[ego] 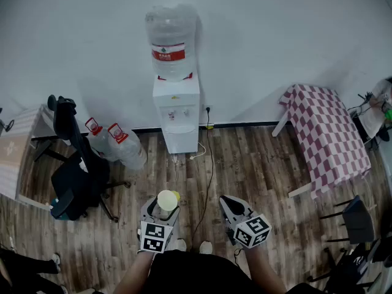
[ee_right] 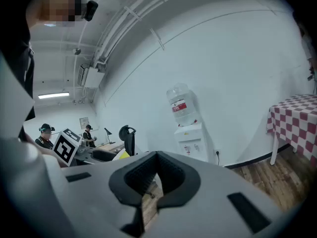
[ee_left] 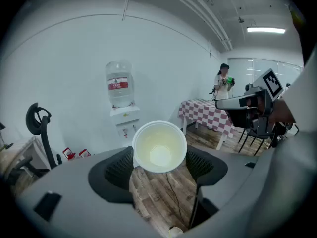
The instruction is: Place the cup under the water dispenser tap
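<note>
The left tongs [ego: 162, 210] are clamped on a pale cup [ee_left: 159, 147], one dark ribbed pad [ee_left: 119, 168] pressing on each side of it just below the rim. The cup's open mouth tilts back toward the left gripper view's camera. Its inside looks pale yellowish and seems empty, though the wide-angle lens leaves that unsure. The right tongs [ee_right: 156, 156] are closed with their tips together, and nothing is between them. In the head view they are held just beside the left pair, both low in front of the person and above the wooden floor [ego: 257, 164]. The cup is well apart from the water dispenser [ego: 176, 112], which stands against the white wall straight ahead. A large clear bottle [ego: 171, 41] with a red label sits upside down on top of the dispenser, and the taps [ego: 178, 113] are on its front panel. Two spare bottles [ego: 116, 143] lie on the floor to the dispenser's left, near a black office chair [ego: 76, 176]. A dark cable [ego: 208, 164] trails from the wall across the boards. To the right stands a worktop [ego: 331, 136] under a red-and-white checked cloth.
</note>
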Tool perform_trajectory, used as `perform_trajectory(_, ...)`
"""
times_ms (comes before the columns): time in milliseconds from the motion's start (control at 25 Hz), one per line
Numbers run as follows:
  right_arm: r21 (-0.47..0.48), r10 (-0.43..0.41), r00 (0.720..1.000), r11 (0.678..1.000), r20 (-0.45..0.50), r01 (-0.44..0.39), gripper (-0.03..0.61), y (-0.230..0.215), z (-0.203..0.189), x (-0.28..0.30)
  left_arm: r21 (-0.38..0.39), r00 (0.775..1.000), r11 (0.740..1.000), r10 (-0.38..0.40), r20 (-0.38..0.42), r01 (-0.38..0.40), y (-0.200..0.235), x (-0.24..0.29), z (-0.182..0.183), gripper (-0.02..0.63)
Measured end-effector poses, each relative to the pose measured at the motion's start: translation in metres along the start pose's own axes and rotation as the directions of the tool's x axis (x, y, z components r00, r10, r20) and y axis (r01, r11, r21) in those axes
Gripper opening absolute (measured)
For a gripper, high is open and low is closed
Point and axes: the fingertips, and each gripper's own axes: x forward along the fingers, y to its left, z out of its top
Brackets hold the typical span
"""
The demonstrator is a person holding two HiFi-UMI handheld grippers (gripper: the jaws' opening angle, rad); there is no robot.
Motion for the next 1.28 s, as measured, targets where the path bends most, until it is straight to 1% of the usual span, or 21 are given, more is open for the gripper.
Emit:
perform_trajectory(280,0.002,-0.04,0.999,0.999,0.007,0.04,0.021,0.02,-0.005,-0.009,0.016,1.0,1.0,-0.016,0.02,0.016,0.009,-0.02,-0.008,0.341)
perform_trajectory(520,-0.013,-0.041,0.999,0.999,0.012,0.042,0.021,0.039,-0.003,-0.003,0.023,0.999,1.0,-0.018,0.048,0.017,0.027,-0.03,-0.003,0.341)
perform_trajectory(680,-0.008,-0.041,0.999,0.999,0.025,0.041,0.021,0.055,-0.001,0.002,0.027,0.998,0.999,-0.026,0.05,0.024,0.04,-0.04,-0.012,0.341)
perform_trajectory(1080,0.01,-0.128,0.992,0.992,0.021,0.128,0.021,0.078,-0.018,0.006,0.03,0.995,0.997,-0.072,0.063,0.07,0.067,-0.053,-0.033,0.341)
perform_trajectory(1280,0.016,-0.136,0.991,0.991,0.008,0.136,0.021,0.081,-0.025,0.006,0.024,0.997,0.998,-0.066,0.044,0.065,0.077,-0.058,-0.046,0.341)
